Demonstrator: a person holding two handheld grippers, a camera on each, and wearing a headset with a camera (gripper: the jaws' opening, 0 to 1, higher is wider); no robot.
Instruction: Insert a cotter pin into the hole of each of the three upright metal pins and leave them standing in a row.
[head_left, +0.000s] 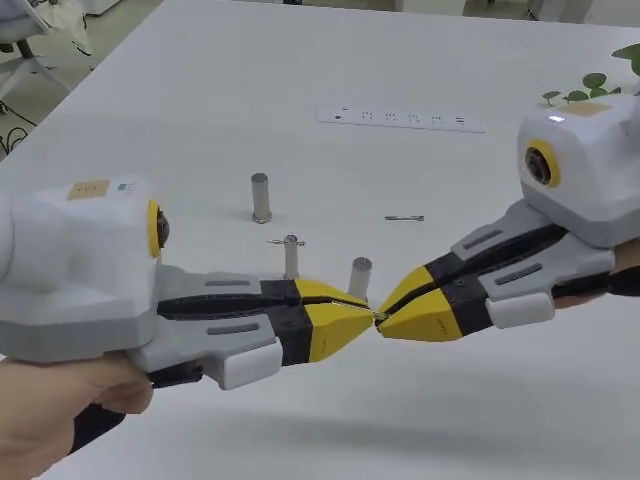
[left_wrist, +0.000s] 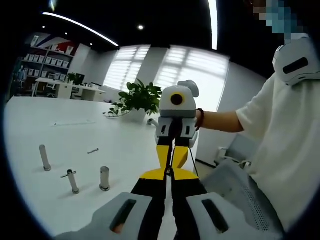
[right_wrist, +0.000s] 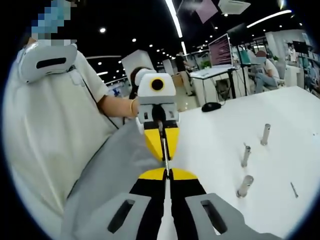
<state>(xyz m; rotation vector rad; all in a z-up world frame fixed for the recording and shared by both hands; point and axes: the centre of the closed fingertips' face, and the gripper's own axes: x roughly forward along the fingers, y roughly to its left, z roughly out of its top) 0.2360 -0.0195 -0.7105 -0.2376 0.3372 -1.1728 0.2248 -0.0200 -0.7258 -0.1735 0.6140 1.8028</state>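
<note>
White table (head_left: 200, 80) | cotter pin (head_left: 376, 316) pinched midair between left gripper (head_left: 362, 322) and right gripper (head_left: 390, 320), both jaw pairs pressed onto it | three pins (head_left: 291, 255) upright beyond, middle one already fitted | spare cotter (head_left: 404, 217) flat nearby | judged light, stiff, slippery; best gripped by head.

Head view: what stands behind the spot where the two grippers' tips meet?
An upright pin with a cotter pin through its top, and a bare upright pin. The left gripper's jaws, shut on a second cotter pin, cover both bases.
</note>
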